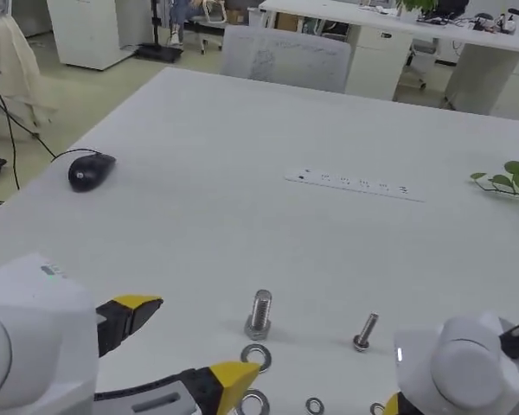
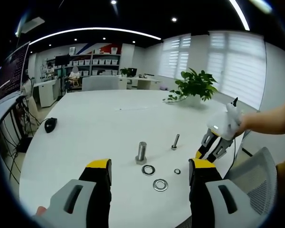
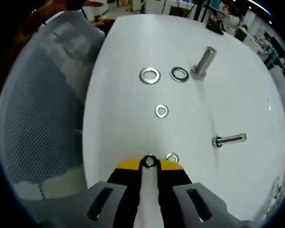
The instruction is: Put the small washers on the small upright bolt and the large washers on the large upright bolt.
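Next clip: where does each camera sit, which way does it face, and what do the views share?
Head view: on the headset, looking forward and down over the white table; left gripper bottom left, right gripper bottom right.
Left gripper view: on the left gripper, facing across the table; its yellow-tipped jaws stand wide apart, a forearm at right.
Right gripper view: on the right gripper, looking down at the table; jaws closed on a small steel washer.
Shared: all show the large upright steel bolt and small upright steel bolt.

Large bolt (image 1: 259, 313), small bolt (image 1: 365, 332) & washers (image 1: 256, 354): bright shiny metal, threads ribbed. Surface (image 1: 242, 173) smooth matt white. Mouse (image 1: 91, 170) black plastic, slight gloss. Chair back (image 3: 42, 104) grey mesh cloth.
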Available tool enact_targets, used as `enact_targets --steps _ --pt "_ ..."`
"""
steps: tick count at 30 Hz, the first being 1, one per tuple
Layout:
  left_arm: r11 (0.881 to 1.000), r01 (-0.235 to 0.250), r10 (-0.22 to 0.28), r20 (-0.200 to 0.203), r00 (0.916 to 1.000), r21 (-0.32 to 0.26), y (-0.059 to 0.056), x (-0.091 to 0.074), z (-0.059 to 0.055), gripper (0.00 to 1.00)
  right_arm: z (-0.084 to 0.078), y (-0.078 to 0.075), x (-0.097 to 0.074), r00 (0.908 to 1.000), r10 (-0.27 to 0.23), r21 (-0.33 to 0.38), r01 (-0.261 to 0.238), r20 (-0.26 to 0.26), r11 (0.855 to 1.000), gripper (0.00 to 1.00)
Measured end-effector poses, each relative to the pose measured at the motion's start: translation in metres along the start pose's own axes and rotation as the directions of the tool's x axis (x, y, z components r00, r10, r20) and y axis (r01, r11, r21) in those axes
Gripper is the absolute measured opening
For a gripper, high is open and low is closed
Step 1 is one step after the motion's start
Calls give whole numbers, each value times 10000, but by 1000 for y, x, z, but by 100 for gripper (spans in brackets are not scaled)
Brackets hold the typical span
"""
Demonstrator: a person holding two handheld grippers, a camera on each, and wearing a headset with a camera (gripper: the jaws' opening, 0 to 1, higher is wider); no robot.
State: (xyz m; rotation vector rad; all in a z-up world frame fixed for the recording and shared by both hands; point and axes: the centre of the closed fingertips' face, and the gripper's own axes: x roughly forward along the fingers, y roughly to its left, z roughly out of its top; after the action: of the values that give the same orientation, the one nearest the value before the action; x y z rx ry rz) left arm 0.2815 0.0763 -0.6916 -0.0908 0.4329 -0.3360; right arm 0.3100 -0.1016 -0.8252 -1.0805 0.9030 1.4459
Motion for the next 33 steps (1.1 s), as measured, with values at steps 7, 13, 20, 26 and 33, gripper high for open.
enact_targets --steps 7,13,20,26,33 --pt "10000 -13 13 -32 10000 16 -1 -2 -2 66 0 0 -1 9999 -16 62 16 121 10000 12" --pt "10000 -12 13 -44 10000 43 -1 -3 -1 66 4 -4 -13 9998 -53 25 52 196 10000 12" --pt "10000 17 -17 -30 10000 58 -2 -2 -1 66 11 -17 -33 9986 -383 -83 387 374 9992 12" --pt "10000 7 -7 -59 10000 54 -1 -1 -1 65 19 -35 -52 9951 -815 -155 824 552 9965 12" --pt "10000 50 -50 -63 10000 41 -1 0 -1 65 23 -54 -63 9907 -1197 -134 1208 647 9926 12"
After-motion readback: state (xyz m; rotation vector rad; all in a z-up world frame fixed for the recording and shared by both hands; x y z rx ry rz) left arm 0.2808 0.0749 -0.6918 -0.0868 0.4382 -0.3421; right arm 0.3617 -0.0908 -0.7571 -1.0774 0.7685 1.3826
